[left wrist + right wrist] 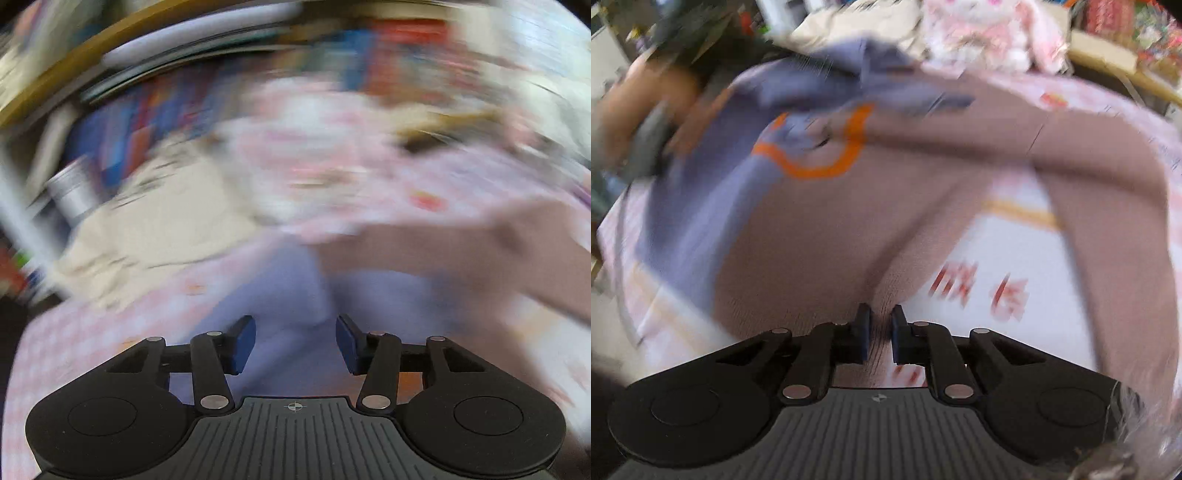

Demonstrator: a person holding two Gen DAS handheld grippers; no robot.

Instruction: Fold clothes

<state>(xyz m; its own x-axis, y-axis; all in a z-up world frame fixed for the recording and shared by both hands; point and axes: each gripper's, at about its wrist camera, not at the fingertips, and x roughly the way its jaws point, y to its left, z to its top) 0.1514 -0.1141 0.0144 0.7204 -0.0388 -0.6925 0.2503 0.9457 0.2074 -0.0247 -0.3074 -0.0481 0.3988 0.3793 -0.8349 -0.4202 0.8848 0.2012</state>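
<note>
Right wrist view shows our right gripper [878, 334] pinching a fold of the brown garment [827, 236]; the blue pads are drawn close with ribbed brown cloth bunched between them. That garment spreads across the pink printed bedsheet [1027, 251], and we take it as our landmark. On its far-left part lies a lavender garment with orange trim [713, 192], overlapping it. Beyond the brown garment's far edge sits a pink and white plush toy [990, 29], near but apart from the cloth.

From the left wrist view, heavily smeared, our left gripper [295, 343] has its fingers spread wide with nothing between them, hovering over lavender cloth [280, 288] just beside the brown garment [424, 251]. A beige fabric heap [155, 229] lies beyond.

We judge the risks as these: the right pinch takes only a small bunch of cloth, so a quick pull could slip it free; dragging the brown garment may carry the lavender one along and tangle both; and the blur suggests fast motion, which could let the empty left gripper snag the bedsheet instead.
</note>
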